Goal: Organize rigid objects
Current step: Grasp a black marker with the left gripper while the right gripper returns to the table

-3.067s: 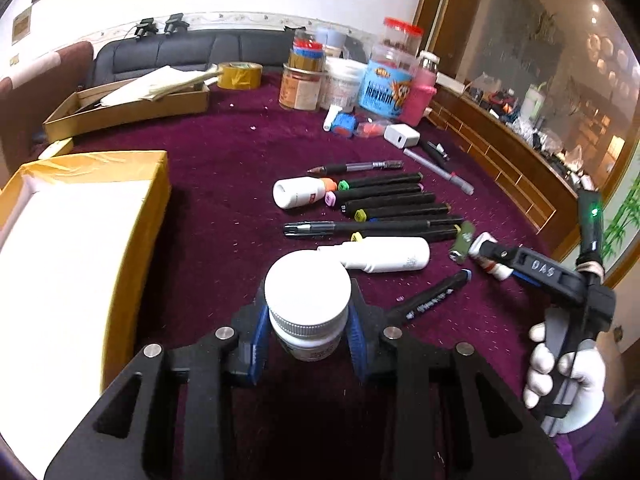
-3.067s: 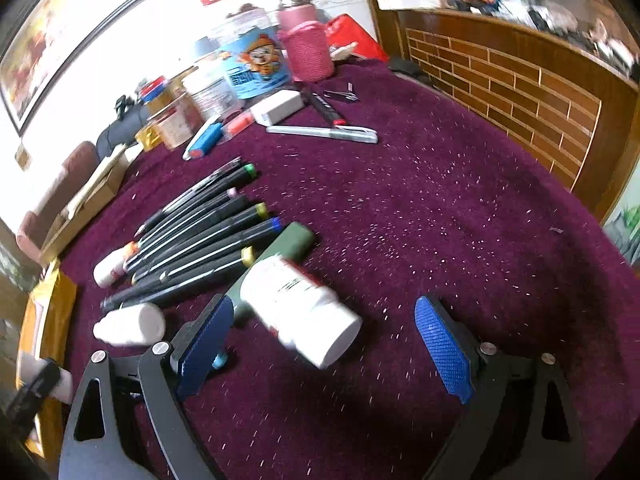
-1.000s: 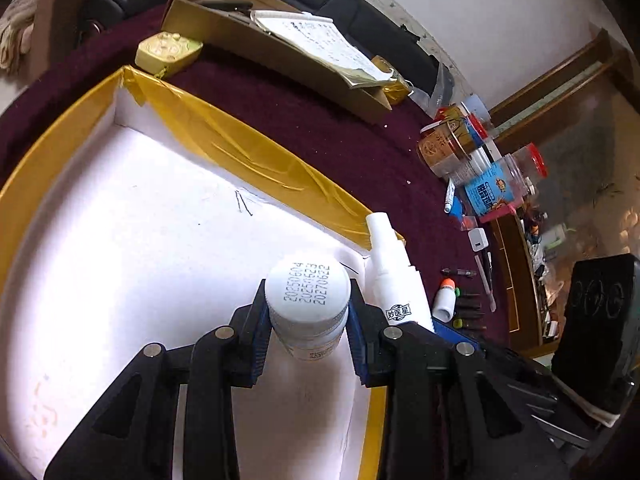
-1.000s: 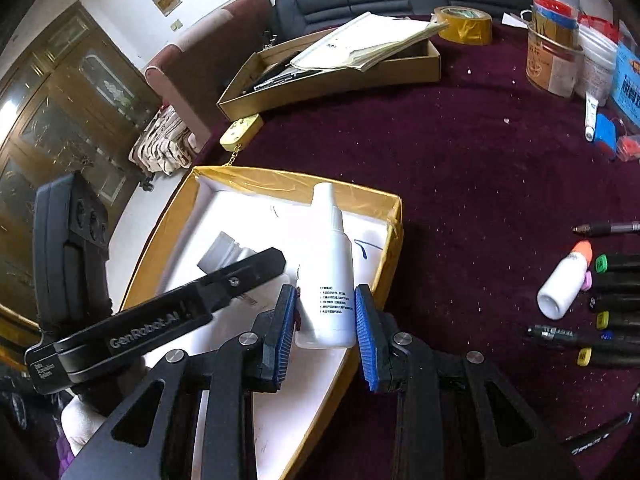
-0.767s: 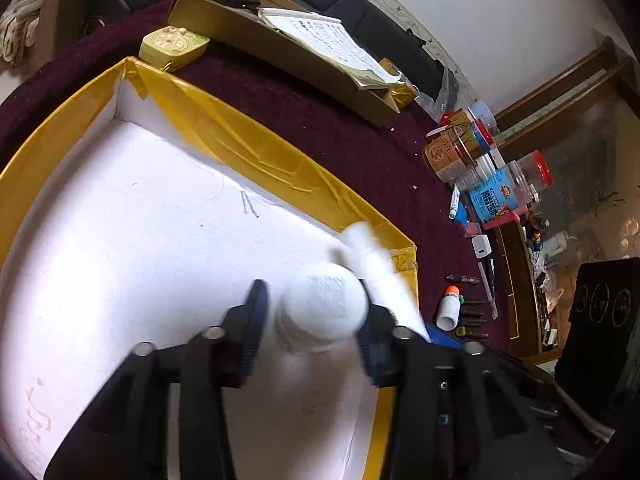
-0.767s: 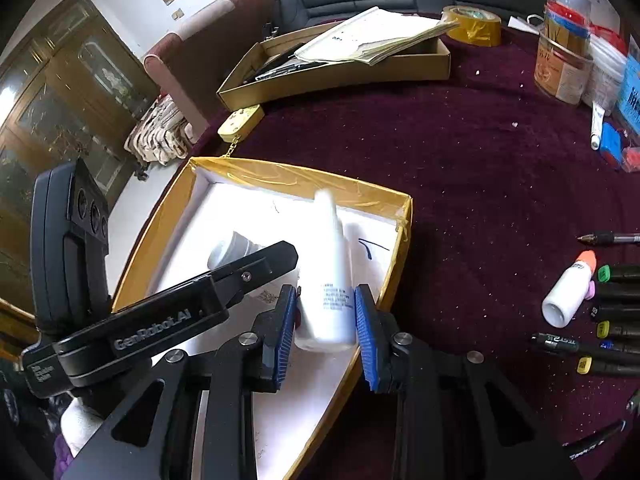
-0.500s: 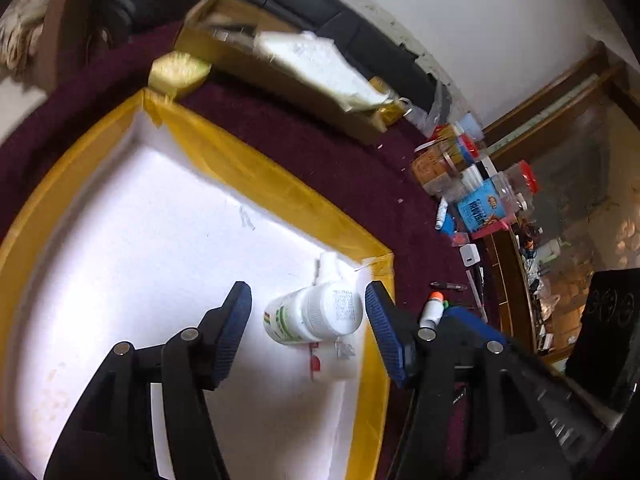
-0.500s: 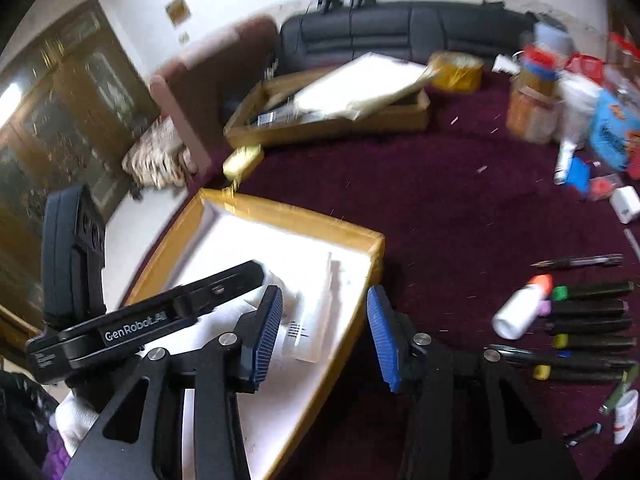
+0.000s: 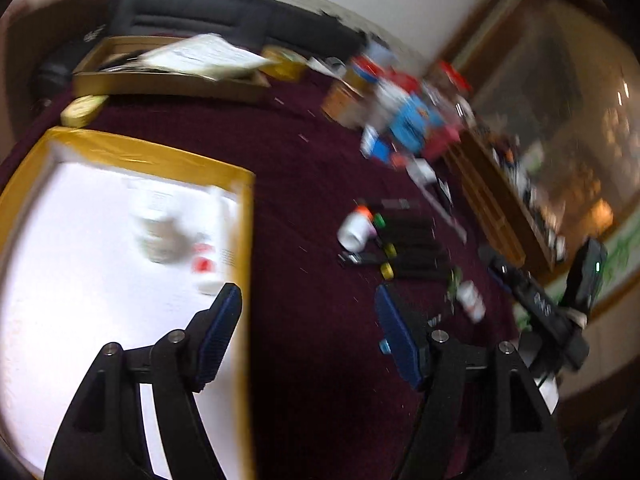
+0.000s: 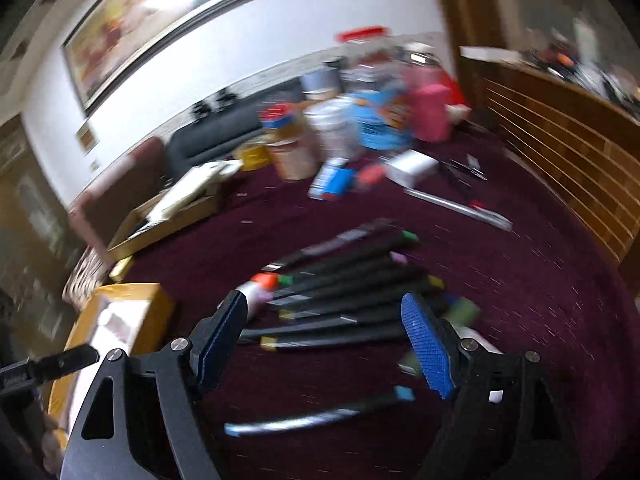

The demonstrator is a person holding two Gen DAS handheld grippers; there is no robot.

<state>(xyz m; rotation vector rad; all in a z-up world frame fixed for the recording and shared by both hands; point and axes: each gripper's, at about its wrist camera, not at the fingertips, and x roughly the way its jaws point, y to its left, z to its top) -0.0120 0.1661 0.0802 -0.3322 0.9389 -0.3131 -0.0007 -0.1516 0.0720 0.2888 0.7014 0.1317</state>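
Your left hand-held gripper (image 9: 308,336) and right hand-held gripper (image 10: 326,344) had both just been opening and gripped nothing, the two white bottles (image 9: 172,236) lay blurred inside the yellow-edged tray (image 9: 248,240), and the row of black markers (image 10: 344,300) remained on the maroon table (image 10: 540,280).

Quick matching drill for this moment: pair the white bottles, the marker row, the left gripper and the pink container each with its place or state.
1. white bottles
2. marker row
3. left gripper
4. pink container

a. lying side by side on the maroon cloth
b. jaws apart, nothing between them
c. inside the yellow-rimmed tray
d. standing among the jars at the far edge

Pairs: 1-c, 2-a, 3-b, 4-d
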